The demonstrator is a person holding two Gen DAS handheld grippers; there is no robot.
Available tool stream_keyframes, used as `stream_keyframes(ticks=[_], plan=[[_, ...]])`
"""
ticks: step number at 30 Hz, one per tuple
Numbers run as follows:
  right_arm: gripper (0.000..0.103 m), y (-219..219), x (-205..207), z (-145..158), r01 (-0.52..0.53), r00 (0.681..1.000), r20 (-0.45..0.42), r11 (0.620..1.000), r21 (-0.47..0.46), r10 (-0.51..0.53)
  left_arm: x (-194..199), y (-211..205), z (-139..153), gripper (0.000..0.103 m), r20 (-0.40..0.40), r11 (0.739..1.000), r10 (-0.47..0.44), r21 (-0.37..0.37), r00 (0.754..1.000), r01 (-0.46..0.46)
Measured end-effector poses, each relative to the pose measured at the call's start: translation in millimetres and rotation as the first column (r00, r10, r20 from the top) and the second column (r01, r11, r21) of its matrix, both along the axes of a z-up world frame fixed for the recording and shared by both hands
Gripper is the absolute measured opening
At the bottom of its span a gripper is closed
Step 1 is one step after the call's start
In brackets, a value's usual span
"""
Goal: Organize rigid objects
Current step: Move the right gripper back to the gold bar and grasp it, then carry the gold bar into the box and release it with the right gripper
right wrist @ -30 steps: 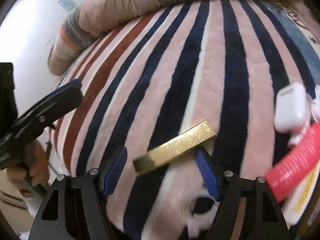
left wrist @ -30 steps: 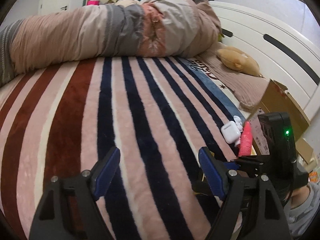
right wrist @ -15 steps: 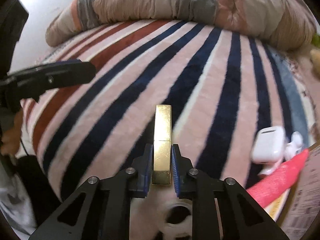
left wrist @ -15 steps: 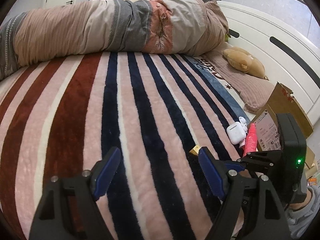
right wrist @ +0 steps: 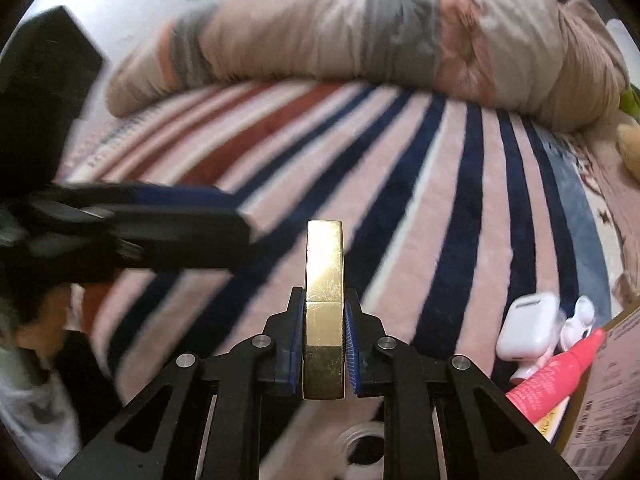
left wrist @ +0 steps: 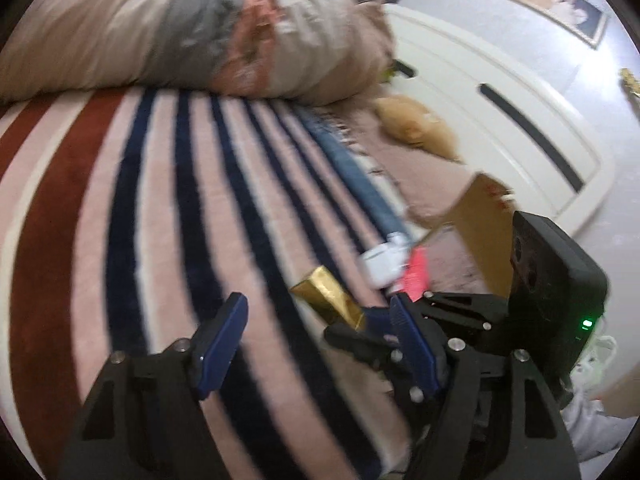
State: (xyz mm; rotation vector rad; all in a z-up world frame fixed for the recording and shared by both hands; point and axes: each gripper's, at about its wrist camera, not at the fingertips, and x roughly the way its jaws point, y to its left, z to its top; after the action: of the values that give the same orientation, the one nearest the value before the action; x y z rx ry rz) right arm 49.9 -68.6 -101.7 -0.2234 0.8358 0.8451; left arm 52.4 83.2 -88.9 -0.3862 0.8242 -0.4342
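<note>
While the right gripper (right wrist: 324,354) clamps the gold bar (right wrist: 324,304) above the striped blanket (right wrist: 448,216), its long axis points straight ahead along the fingers; the left gripper (left wrist: 316,336) hangs wide apart and empty, just beside it.

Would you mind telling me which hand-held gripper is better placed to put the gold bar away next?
The right hand-held gripper: its jaws are already shut on the gold bar, carried above the striped blanket. The left hand-held gripper is open and holds nothing.
</note>
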Motion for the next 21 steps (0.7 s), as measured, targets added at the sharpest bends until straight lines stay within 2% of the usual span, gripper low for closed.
stream_keyframes(ticks=[3, 5, 8, 13, 16, 21], plan=[[0.013, -12.7, -12.8, 28.7, -0.035, 0.999, 0.038, 0.997, 0.068, 0.033, -2.9, -15.4, 20.1, 0.054, 0.035, 0.999, -0.036, -0.027, 0.999, 0.037], [0.013, -21.0, -19.3, 47.9, -0.048, 0.997, 0.063, 0.992, 0.119, 0.040, -4.6, -27.8, 35.7, 0.034, 0.058, 0.998, -0.060, -0.032, 0.997, 0.061], [0.013, -44.7, -26.7, 71.7, -0.049, 0.995, 0.091, 0.981, 0.188, 0.032, -11.3, -49.7, 63.6, 0.029, 0.117, 0.997, -0.076, -0.023, 0.990, 0.079], [0.013, -98.0, -32.0, 104.9, -0.028, 0.991, 0.134, 0.960, 0.277, -0.009, -21.9, -108.7, 113.8, 0.024, 0.224, 0.988, -0.142, 0.093, 0.964, 0.124], [0.013, -134.9, -35.1, 118.8, 0.006, 0.988, 0.145, 0.950, 0.313, -0.054, -17.9, -149.5, 134.8, 0.024, 0.239, 0.977, -0.189, 0.144, 0.952, 0.157], [0.013, -196.5, -30.5, 125.1, 0.088, 0.977, 0.153, 0.932, 0.352, -0.150, -4.3, -213.2, 149.1, 0.024, 0.245, 0.954, -0.268, 0.199, 0.932, 0.223]])
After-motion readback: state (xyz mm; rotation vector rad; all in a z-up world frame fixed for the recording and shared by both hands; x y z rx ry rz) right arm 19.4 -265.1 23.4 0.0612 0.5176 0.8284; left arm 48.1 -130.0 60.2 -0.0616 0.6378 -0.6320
